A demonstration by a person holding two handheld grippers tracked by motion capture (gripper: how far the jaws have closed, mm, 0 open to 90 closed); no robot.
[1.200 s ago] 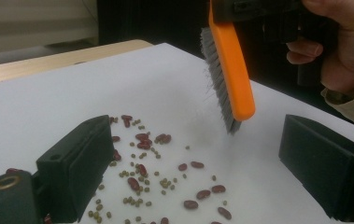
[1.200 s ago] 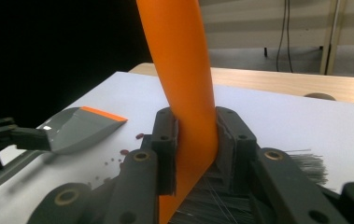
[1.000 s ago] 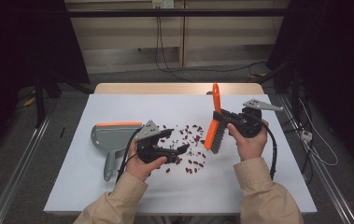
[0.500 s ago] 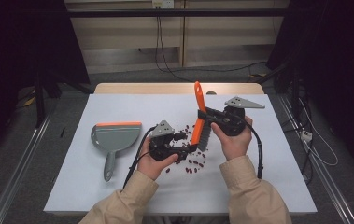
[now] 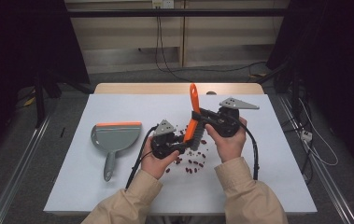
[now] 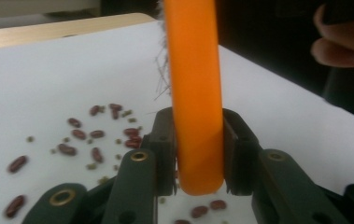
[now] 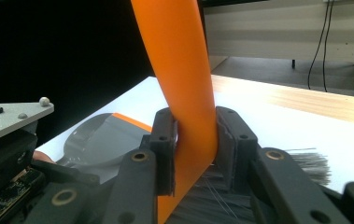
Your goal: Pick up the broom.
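Observation:
An orange brush (image 5: pixel 194 100) with grey bristles stands nearly upright over the middle of the white table, held between both grippers. My right gripper (image 5: pixel 197 116) is shut on its handle just above the bristles; the orange handle (image 7: pixel 179 70) sits clamped between the jaws of the right gripper (image 7: pixel 195 144). My left gripper (image 5: pixel 186 145) has just been closing and now presses on the brush's lower end; the rounded orange end (image 6: pixel 195 93) fills the jaws of the left gripper (image 6: pixel 198 154). Dark red beans (image 5: pixel 193 163) lie scattered under and around the brush, and beans (image 6: pixel 79 135) lie left of the jaws.
A grey dustpan (image 5: pixel 116 137) with an orange lip lies flat on the table's left side, handle toward the person; the dustpan (image 7: pixel 97 140) sits beyond the right jaws. The white table (image 5: pixel 268 177) has bare surface at right and front. Cables hang off beyond the far edge.
The right gripper carried the brush leftward toward the table's middle. The left gripper moved right to meet it, and its jaws closed on the brush's lower end.

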